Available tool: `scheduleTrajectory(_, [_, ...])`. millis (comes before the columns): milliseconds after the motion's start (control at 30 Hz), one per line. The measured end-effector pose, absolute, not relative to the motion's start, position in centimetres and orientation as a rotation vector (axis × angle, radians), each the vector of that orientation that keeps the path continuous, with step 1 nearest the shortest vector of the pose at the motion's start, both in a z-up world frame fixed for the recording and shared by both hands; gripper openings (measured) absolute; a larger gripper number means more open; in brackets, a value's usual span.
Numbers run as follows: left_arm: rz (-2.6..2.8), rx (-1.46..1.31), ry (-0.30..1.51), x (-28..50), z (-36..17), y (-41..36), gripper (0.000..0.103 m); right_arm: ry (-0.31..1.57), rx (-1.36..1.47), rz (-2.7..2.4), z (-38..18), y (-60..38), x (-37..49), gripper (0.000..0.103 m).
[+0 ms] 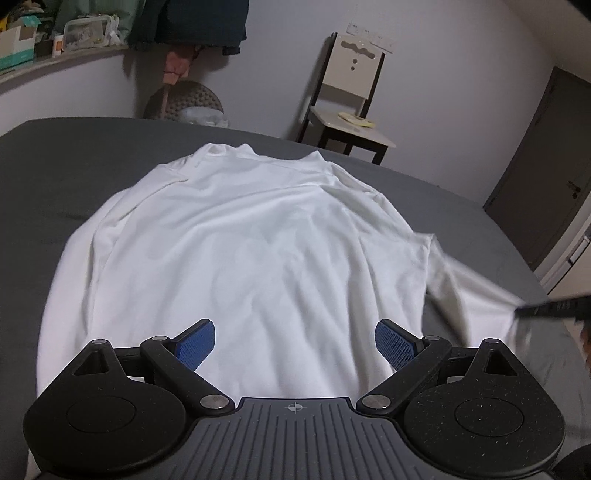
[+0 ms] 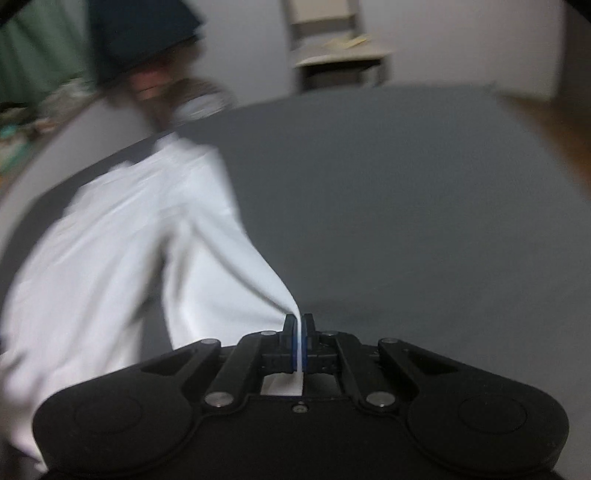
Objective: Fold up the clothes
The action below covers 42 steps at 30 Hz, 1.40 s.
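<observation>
A white long-sleeved shirt (image 1: pixel 251 243) lies spread flat on a dark grey bed (image 1: pixel 55 173), collar at the far end. My left gripper (image 1: pixel 294 341) hovers open over the shirt's near hem, blue pads wide apart with nothing between them. In the right wrist view the shirt (image 2: pixel 122 236) is blurred and lies to the left. My right gripper (image 2: pixel 298 325) is shut on the end of the shirt's right sleeve (image 2: pixel 236 284), which stretches taut from the body. That gripper also shows in the left wrist view as a dark blurred bar (image 1: pixel 554 308) at the right edge.
A chair (image 1: pixel 351 99) stands against the wall beyond the bed. A shelf with boxes (image 1: pixel 22 48) and hanging clothes (image 1: pixel 192 22) fill the far left. A grey door (image 1: pixel 546 177) is at the right. Bare grey bed (image 2: pixel 388 203) lies right of the shirt.
</observation>
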<state>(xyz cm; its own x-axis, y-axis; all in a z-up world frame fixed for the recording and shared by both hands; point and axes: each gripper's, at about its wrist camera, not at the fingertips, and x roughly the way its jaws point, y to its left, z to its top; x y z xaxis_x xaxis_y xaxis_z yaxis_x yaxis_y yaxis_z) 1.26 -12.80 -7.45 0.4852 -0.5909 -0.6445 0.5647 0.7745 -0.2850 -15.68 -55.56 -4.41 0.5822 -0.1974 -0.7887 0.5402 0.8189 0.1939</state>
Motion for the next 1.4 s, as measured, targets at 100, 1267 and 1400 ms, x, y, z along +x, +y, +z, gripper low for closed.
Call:
scheduleTrajectory(100, [-0.716, -0.026, 0.802, 1.2, -7.7, -13.1, 0.094, 0.823, 0.378, -0.540, -3.3, -58.3, -15.1, 0.003])
scheduleTrajectory(1267, [-0.750, 0.069, 0.873, 1.0, -9.7, -15.3, 0.094, 0.788, 0.391, -0.898, -2.8, -66.9, -19.4, 0.004])
scheduleTrajectory(1400, [-0.814, 0.100, 0.881, 0.5, -10.0, -16.3, 0.094, 0.875, 0.304, -0.931, -5.7, -67.6, -15.7, 0.008])
